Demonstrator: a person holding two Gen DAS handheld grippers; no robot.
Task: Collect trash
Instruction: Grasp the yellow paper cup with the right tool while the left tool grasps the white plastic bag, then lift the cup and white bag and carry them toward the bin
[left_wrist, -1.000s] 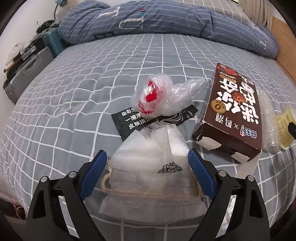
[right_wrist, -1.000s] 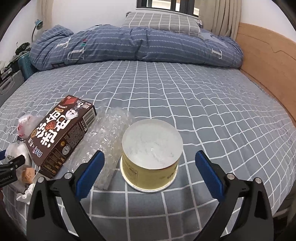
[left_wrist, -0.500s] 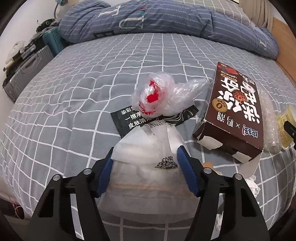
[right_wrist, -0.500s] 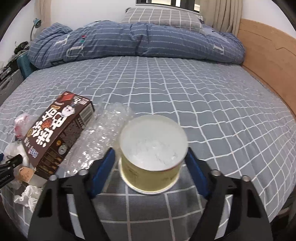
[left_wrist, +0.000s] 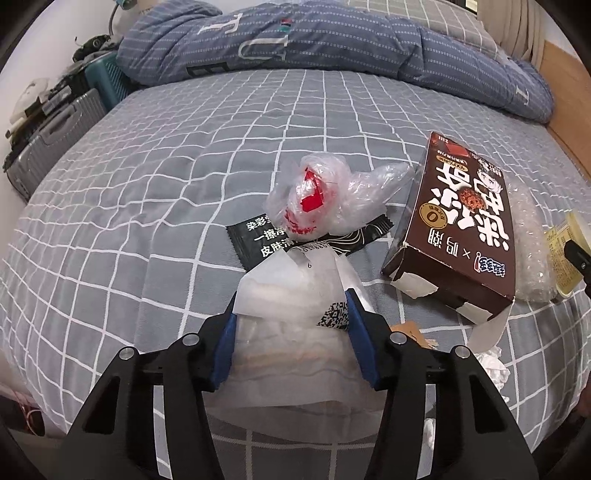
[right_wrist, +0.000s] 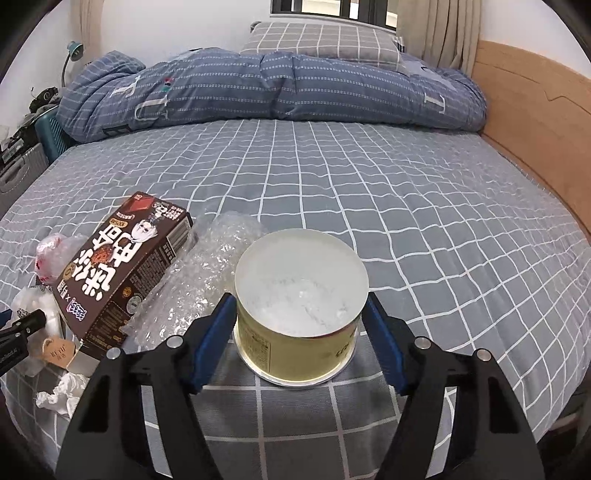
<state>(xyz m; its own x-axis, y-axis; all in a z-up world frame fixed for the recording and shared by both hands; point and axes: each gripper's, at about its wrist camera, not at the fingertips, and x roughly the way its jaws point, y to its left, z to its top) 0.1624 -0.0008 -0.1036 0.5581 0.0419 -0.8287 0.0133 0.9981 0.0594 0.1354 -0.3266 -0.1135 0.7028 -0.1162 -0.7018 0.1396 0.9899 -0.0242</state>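
blue tongs (left_wrist: 290, 314) pinching white bag (left_wrist: 295, 295)

Bed (right_wrist: 424, 206) open beyond can (right_wrist: 301, 295); box (left_wrist: 465, 229), bubble wrap (right_wrist: 199, 284) crowd btwn.

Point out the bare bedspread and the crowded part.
Bare: the wide checked bedspread between the can and the rolled duvet, right toward the wooden bed frame. Crowded: the near left corner, with brown box, bubble wrap, bags and tissue.
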